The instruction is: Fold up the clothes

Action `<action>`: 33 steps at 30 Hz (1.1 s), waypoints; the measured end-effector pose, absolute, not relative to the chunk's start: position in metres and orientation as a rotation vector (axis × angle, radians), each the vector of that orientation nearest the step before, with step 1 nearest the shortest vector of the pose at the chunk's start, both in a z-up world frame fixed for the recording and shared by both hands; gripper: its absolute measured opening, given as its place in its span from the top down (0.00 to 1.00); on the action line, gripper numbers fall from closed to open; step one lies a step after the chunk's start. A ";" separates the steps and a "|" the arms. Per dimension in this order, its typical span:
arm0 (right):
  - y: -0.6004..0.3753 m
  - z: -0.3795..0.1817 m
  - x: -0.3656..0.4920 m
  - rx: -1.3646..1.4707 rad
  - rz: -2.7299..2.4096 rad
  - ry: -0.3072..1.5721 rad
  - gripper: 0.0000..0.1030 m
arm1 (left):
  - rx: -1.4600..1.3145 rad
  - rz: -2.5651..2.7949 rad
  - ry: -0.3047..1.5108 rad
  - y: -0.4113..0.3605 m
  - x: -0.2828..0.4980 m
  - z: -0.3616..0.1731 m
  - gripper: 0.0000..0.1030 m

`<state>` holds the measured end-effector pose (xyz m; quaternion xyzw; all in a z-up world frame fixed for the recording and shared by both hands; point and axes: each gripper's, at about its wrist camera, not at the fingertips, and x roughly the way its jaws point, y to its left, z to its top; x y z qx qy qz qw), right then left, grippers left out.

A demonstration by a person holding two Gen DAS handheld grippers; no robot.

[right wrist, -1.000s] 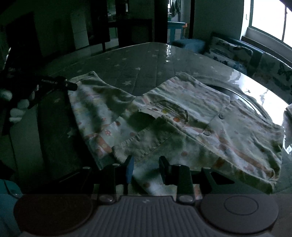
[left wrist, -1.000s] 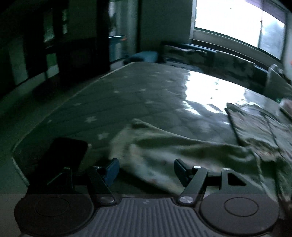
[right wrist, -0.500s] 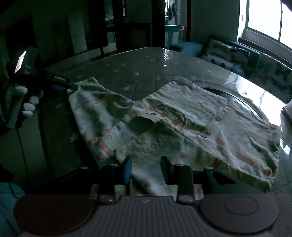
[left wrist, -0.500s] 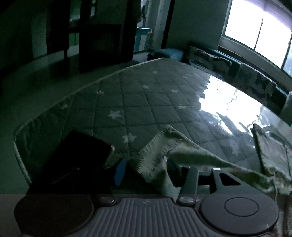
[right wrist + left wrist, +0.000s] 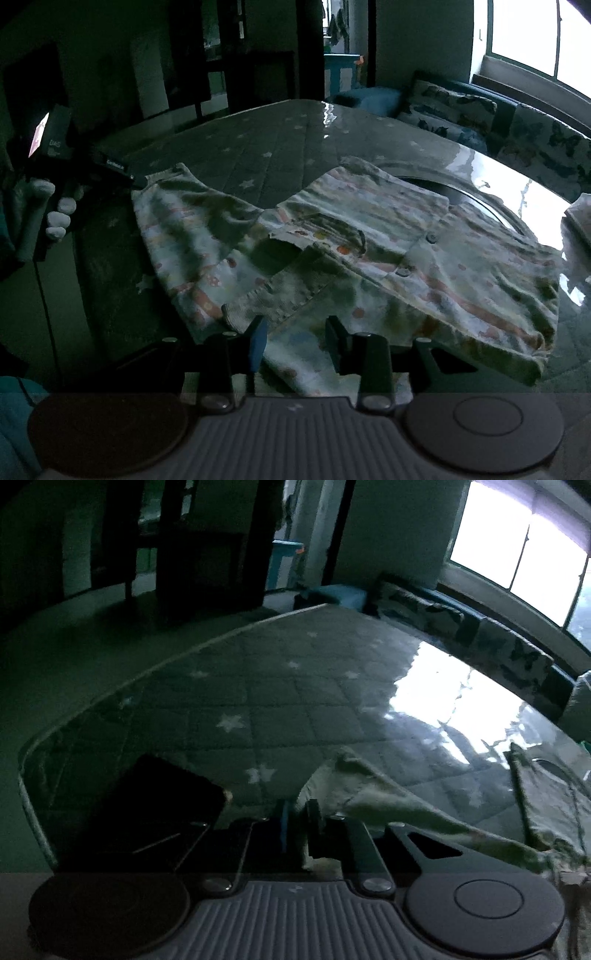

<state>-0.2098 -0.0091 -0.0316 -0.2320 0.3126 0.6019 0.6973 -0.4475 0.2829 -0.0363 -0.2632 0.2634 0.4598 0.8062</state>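
Observation:
A pale patterned cardigan [image 5: 388, 251] with buttons lies spread on the star-quilted table cover [image 5: 280, 155]. Its left sleeve stretches to the left. In the left wrist view my left gripper [image 5: 298, 821] is shut on that sleeve's cuff [image 5: 332, 775], and the sleeve trails off to the right. The right wrist view shows the same left gripper [image 5: 136, 181] at the cuff, held by a gloved hand [image 5: 55, 218]. My right gripper [image 5: 293, 341] sits at the near hem of the cardigan, open, with cloth lying between its fingers.
A dark flat object [image 5: 155, 805] lies on the table's near left corner. A second folded garment [image 5: 546, 797] lies at the right. A cushioned bench [image 5: 480, 110] runs under the bright window behind the table. The table edge [image 5: 33, 805] is close at left.
My left gripper went from open beside the sleeve to shut on its cuff and pulled it up and left. The right gripper has barely moved.

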 end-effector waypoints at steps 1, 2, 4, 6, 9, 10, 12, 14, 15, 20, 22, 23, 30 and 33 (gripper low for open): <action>-0.011 -0.030 -0.209 -0.509 1.338 0.695 0.66 | -0.558 0.968 0.553 0.279 -0.446 -0.032 0.90; -0.012 -0.030 -0.207 -0.502 1.334 0.694 0.66 | -0.553 0.947 0.542 0.274 -0.444 -0.027 0.90; -0.015 -0.029 -0.204 -0.488 1.324 0.694 0.66 | -0.552 0.897 0.520 0.264 -0.439 -0.016 0.90; -0.018 -0.027 -0.201 -0.470 1.315 0.697 0.66 | -0.554 0.831 0.499 0.251 -0.432 -0.005 0.90; -0.023 -0.026 -0.196 -0.442 1.304 0.705 0.66 | -0.566 0.712 0.486 0.230 -0.416 0.008 0.90; -0.026 -0.025 -0.194 -0.430 1.300 0.708 0.66 | -0.570 0.669 0.485 0.222 -0.408 0.011 0.90; -0.031 -0.023 -0.189 -0.404 1.290 0.715 0.66 | -0.571 0.584 0.488 0.208 -0.394 0.016 0.90; -0.038 -0.022 -0.183 -0.375 1.279 0.721 0.66 | -0.587 0.498 0.493 0.195 -0.380 0.019 0.90; -0.041 -0.021 -0.181 -0.361 1.274 0.724 0.66 | -0.602 0.455 0.493 0.189 -0.373 0.019 0.90; -0.056 -0.017 -0.166 -0.290 1.246 0.738 0.67 | -0.627 0.270 0.514 0.153 -0.339 0.013 0.90; -0.059 -0.017 -0.162 -0.269 1.242 0.749 0.67 | -0.625 0.206 0.557 0.139 -0.325 0.003 0.90; -0.060 -0.018 -0.160 -0.253 1.243 0.762 0.67 | -0.623 0.184 0.578 0.134 -0.320 -0.002 0.90; -0.052 -0.028 -0.154 -0.212 1.250 0.831 0.67 | -0.563 0.152 0.685 0.120 -0.313 -0.026 0.81; -0.042 -0.032 -0.153 -0.206 1.259 0.858 0.67 | -0.519 0.151 0.684 0.120 -0.320 -0.025 0.55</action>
